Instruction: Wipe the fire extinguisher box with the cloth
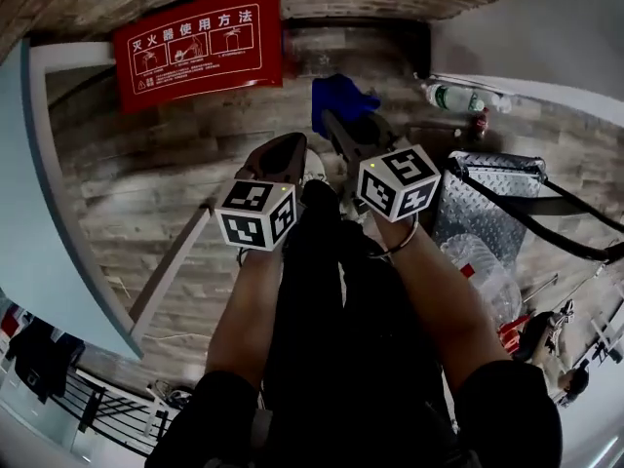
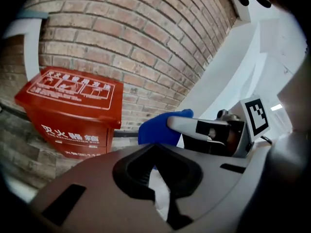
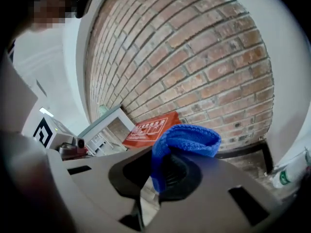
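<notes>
The right gripper point(image 3: 165, 176) has its jaws clamped on a blue knitted cloth point(image 3: 187, 140), which bunches up and folds over the tips. The left gripper point(image 2: 159, 176) has its jaws together with nothing between them. The two are held side by side, the left gripper just to the left of the right one, both clear of any surface. The red rectangular fire extinguisher box with white print on its lid point(image 1: 200, 47) sits ahead of both grippers and off to their left, well apart from the cloth and not touched. It stands on the wood-look floor point(image 1: 146, 174) against the brick wall point(image 3: 194, 57). A clear plastic bottle with a green label point(image 1: 453, 97) lies ahead and to the right of the right gripper, near the wall.
</notes>
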A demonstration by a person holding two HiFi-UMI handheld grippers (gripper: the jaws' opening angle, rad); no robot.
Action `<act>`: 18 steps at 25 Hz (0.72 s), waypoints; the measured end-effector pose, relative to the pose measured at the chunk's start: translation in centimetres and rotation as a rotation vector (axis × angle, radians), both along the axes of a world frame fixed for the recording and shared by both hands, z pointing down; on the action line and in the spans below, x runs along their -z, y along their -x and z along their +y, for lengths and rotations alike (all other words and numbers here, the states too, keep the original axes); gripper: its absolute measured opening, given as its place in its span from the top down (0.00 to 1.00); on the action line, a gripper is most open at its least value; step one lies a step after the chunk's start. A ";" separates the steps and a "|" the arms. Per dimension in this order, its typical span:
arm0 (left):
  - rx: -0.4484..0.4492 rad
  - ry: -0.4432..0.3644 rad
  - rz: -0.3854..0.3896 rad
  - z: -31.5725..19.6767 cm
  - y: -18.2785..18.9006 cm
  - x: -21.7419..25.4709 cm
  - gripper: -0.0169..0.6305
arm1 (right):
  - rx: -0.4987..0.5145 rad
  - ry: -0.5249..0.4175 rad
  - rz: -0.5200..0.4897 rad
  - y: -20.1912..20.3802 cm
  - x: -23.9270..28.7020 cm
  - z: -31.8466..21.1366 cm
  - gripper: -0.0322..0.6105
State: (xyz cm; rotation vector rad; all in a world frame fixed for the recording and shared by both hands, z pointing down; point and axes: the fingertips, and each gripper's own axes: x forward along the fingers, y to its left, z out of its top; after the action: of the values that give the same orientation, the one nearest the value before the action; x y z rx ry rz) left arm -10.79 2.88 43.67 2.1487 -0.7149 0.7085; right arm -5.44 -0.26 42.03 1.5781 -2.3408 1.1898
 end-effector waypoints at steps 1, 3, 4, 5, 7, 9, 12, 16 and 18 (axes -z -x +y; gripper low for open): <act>0.004 -0.022 0.007 0.1 -0.3 1.9 0.98 | 0.001 -0.013 0.014 0.0 1.8 0.5 0.89; -0.005 -0.062 0.023 0.9 -0.8 6.0 0.98 | 0.025 -0.053 0.078 0.2 6.0 1.6 0.89; -0.013 -0.077 0.028 1.7 -0.8 8.0 0.98 | 0.042 -0.081 0.117 0.5 8.3 2.4 0.89; -0.018 -0.090 0.031 2.8 -0.8 9.9 0.98 | 0.054 -0.109 0.145 0.7 10.7 3.3 0.89; -0.001 -0.121 0.035 4.5 -0.5 13.4 0.98 | 0.054 -0.164 0.170 0.6 15.2 4.8 0.89; 0.037 -0.151 0.048 5.8 -0.6 16.9 0.98 | 0.034 -0.214 0.180 -0.2 19.3 6.1 0.89; 0.073 -0.185 0.071 7.7 -0.8 22.5 0.98 | -0.007 -0.258 0.188 -1.1 25.2 8.6 0.89; 0.079 -0.295 0.071 7.5 -0.6 30.1 0.98 | -0.036 -0.333 0.170 -1.0 32.6 10.1 0.89; 0.093 -0.361 0.075 6.9 -0.5 34.0 0.98 | -0.039 -0.392 0.167 -1.1 36.2 10.2 0.89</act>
State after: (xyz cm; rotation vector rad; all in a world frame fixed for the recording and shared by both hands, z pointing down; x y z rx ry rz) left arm -10.30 9.74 9.68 2.4322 -0.9547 0.4728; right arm -4.32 9.98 5.84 1.7580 -2.5504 0.5958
